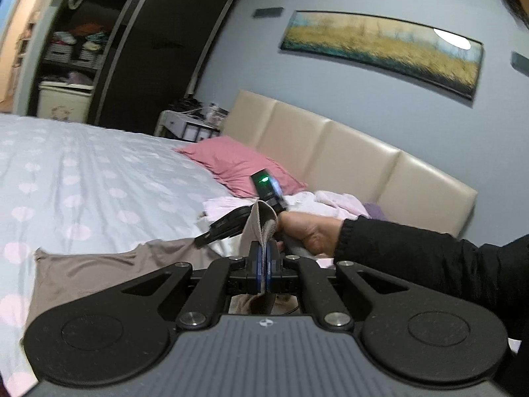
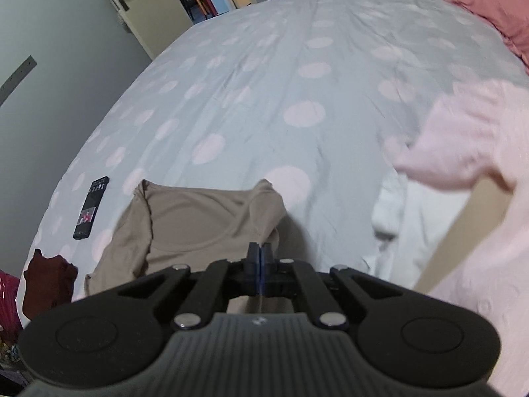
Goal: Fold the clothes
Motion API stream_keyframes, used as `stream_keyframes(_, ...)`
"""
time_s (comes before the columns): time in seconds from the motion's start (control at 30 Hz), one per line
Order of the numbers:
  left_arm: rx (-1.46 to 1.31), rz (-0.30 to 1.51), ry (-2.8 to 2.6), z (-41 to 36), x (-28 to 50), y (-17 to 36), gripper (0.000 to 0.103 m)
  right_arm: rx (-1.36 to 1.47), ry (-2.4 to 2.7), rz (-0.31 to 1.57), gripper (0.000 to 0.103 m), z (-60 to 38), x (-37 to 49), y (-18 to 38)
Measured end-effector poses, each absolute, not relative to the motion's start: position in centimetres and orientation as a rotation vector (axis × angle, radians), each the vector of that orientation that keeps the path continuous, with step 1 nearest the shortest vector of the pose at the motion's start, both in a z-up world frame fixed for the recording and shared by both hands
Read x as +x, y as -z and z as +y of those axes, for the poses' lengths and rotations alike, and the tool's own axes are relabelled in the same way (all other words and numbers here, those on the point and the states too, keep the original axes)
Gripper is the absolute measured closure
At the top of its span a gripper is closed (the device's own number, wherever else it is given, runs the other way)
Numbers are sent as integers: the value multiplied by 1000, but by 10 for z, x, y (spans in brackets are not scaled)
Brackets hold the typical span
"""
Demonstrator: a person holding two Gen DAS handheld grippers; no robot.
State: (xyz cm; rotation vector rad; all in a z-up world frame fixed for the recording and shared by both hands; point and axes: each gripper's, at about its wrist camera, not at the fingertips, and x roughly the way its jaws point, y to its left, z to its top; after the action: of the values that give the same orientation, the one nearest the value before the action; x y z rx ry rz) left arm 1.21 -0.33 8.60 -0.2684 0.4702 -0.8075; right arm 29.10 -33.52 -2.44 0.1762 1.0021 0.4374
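Clamped together at lower centre of the left wrist view, the left gripper pinches a fold of the taupe jersey top. The right gripper, jaws likewise closed, appears to bite a thin edge of that garment, which spreads over the dotted pale-blue bedsheet at lower left. Uneven pulling could slip either thin hem free, or drag cloth toward the black phone.
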Motion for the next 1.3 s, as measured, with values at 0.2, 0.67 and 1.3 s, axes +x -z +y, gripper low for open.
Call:
stream_keyframes(0.2,-455,537,675,52,30,-49,102,144,-416,1054,101,-302,306,26)
stream_keyframes(0.67,-663,695,422,142,36,28,102,89,-453,1152,101,-199,331,78)
stream_keyframes(1.3,-861,761,284,177,16,58,102,81,-540,1061,70,-197,249,68)
